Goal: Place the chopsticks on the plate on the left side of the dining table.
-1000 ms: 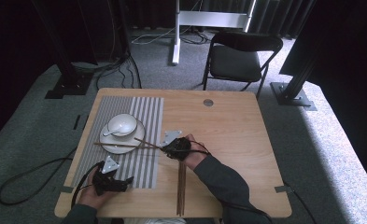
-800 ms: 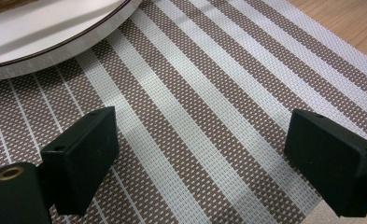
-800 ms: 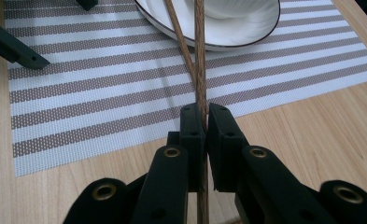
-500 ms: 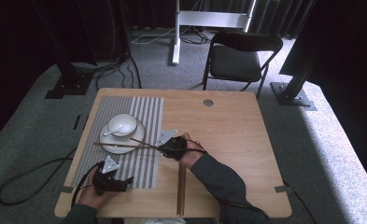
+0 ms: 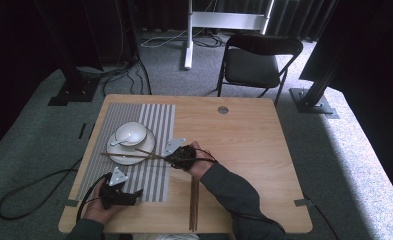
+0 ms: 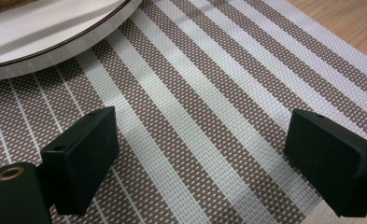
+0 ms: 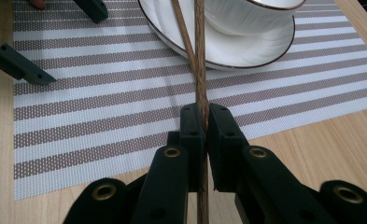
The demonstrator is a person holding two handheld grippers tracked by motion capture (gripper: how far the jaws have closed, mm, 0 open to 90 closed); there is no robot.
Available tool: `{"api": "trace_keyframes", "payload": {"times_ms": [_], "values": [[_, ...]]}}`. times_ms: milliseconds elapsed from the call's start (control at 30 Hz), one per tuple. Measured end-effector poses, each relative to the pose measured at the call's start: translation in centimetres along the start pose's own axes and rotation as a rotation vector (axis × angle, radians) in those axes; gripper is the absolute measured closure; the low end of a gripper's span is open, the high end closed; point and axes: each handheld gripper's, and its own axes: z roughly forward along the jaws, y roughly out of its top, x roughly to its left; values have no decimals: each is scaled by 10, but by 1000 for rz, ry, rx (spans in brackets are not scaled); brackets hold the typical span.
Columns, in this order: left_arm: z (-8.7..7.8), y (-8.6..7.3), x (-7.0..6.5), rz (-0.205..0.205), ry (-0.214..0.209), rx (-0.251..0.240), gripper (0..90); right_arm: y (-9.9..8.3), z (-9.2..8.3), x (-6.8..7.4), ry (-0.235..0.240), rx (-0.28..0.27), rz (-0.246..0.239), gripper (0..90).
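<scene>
Right gripper (image 5: 171, 156) sits just left of the middle of the high view, its jaws pinched tight on a pair of chopsticks (image 7: 200, 70). In the right gripper view the two black jaws rise from the bottom edge and meet near the centre, with the sticks clamped between them. The chopsticks are slim, dark brown wooden rods with a visible grain. They run together through the grip and spread into a narrow V toward the top of that frame, where they cross the rim of the plate (image 7: 246, 56). In the high view they reach leftward from the gripper and lie across the near edge of the plate, the tips sticking out past its left side.

The plate is white with a thin dark line round its rim. It carries a white bowl (image 5: 130, 132) and rests on a placemat (image 5: 154, 125) of brown and pale stripes, which covers the left part of the wooden worktop (image 5: 244, 135).

A second pair of chopsticks (image 5: 194, 205) lies straight on the bare wood at the lower middle of the high view, beside the person's sleeve.

Left gripper (image 5: 126, 195) rests at the lower left of the high view, on the mat's near edge. Its jaws stand wide apart over the stripes with nothing between them.
</scene>
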Motion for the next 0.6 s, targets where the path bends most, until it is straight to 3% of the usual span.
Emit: {"api": "trace_keyframes", "payload": {"times_ms": [600], "values": [[0,0,0,0,-1,1,103,9,12,-1,27,-4,-28,850]]}}
